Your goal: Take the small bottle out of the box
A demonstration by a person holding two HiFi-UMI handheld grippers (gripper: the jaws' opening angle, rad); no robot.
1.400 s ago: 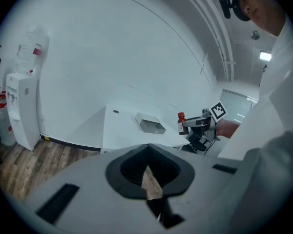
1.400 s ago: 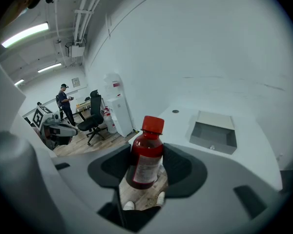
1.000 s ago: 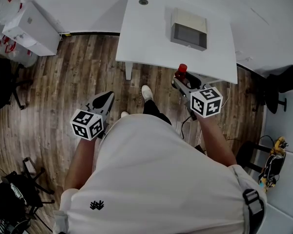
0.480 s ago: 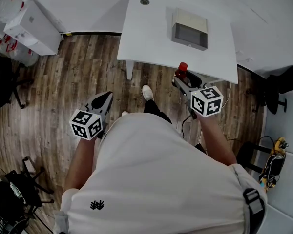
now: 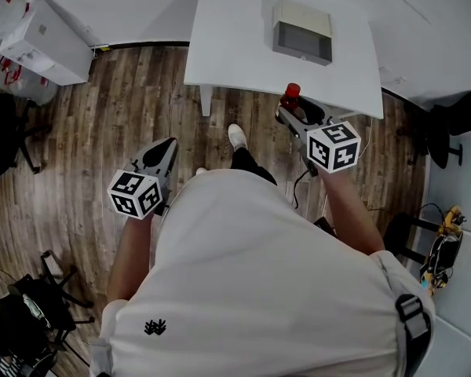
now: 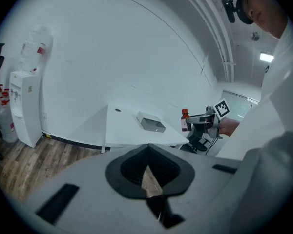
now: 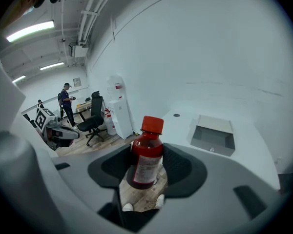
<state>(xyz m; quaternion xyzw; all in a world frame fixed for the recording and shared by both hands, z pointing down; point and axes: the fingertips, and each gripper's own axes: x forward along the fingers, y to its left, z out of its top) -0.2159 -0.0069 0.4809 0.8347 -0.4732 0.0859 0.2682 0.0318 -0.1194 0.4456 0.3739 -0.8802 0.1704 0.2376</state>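
Holding a small dark-red bottle (image 7: 146, 152) with red cap upright, long axis vertical.
Right gripper (image 7: 145, 165) jaws clamp it just off the white tabletop (image 5: 243, 49); left gripper (image 6: 147, 154) jaws together.

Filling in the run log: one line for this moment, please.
right tool: shut on small bottle | left tool: shut, empty | box: open, on white table

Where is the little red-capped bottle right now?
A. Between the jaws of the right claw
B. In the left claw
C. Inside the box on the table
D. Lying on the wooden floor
A: the right gripper view shows the bottle upright between the jaws of the right claw, with the pads pressing its sides, held off the table edge and apart from the box.
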